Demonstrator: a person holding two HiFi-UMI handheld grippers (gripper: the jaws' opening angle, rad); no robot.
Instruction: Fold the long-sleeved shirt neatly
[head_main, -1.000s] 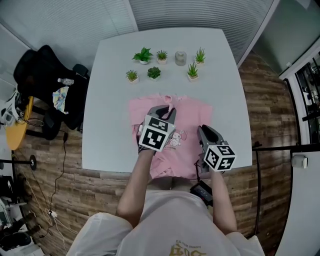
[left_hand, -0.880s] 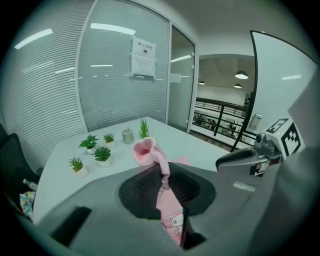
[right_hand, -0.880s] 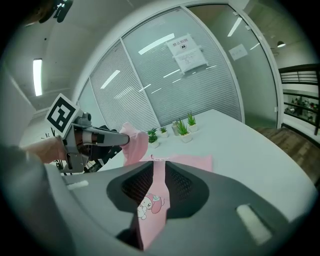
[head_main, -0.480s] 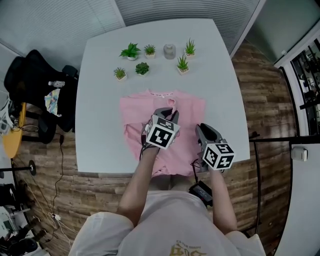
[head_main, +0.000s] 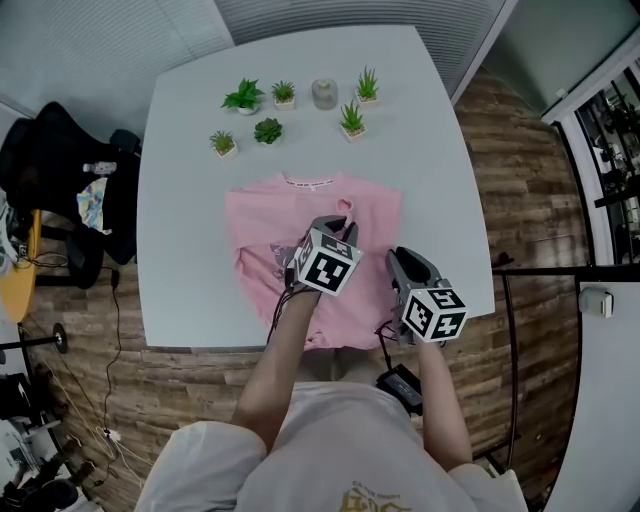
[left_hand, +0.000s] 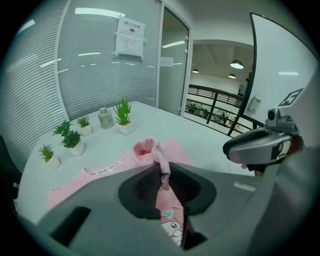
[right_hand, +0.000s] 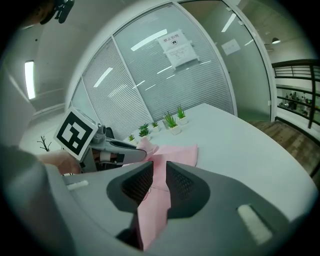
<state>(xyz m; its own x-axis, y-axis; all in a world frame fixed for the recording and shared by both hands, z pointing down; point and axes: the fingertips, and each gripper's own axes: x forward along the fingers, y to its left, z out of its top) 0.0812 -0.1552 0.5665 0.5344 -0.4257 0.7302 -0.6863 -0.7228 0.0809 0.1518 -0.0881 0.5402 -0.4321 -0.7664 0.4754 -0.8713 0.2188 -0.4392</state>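
Laying sleeve across shirt front: keep left gripper (left_hand: 165, 172) low, set sleeve cuff (left_hand: 145, 149) flat on chest, release only once fabric lies smooth. Left jaws pinch cuff and have just eased slightly apart, cuff between them. Right gripper (right_hand: 156, 182) clamped on pink fabric at shirt's right side; hold it taut. Pink long-sleeved shirt (head_main: 265, 225) lies front-up on white table (head_main: 430, 150), collar toward 6 potted plants (head_main: 268, 130), cartoon print on chest, hem at near edge.
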